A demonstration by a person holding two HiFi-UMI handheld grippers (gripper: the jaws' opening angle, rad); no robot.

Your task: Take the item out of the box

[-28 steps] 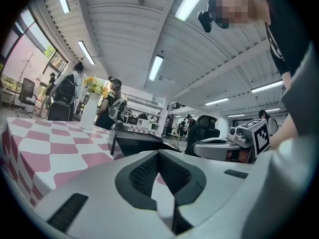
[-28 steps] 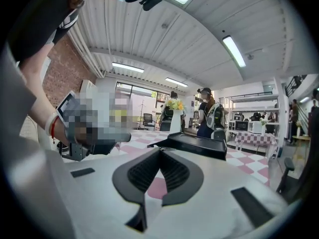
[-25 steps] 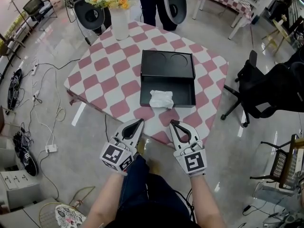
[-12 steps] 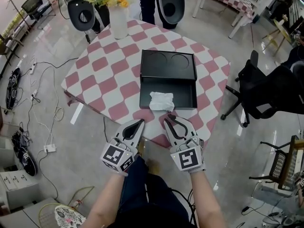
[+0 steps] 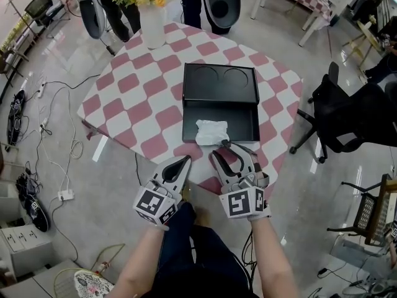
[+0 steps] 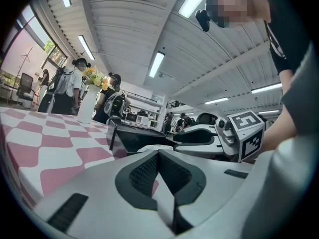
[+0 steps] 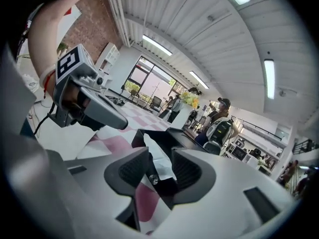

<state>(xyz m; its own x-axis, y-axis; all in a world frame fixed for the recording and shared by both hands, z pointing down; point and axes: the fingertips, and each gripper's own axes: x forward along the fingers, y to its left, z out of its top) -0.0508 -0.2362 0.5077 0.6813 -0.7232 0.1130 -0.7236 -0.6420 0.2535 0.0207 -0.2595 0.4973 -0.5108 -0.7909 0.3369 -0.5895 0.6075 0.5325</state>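
Head view: right hand-held gripper [image 5: 231, 151] jaws apart, just opening, nothing between | left hand-held gripper [image 5: 184, 159] jaws together | crumpled white item [image 5: 211, 132] in black box [image 5: 185, 121] on desk [image 5: 142, 104]

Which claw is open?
The right gripper: its jaws have just been opening, with nothing held between them. The left gripper is shut.

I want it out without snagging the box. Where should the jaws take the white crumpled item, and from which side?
Pinch the white item by its raised folds, from above, over the near wall of the black box, where it lies. The right gripper, jaws just opening with nothing between them, is there.
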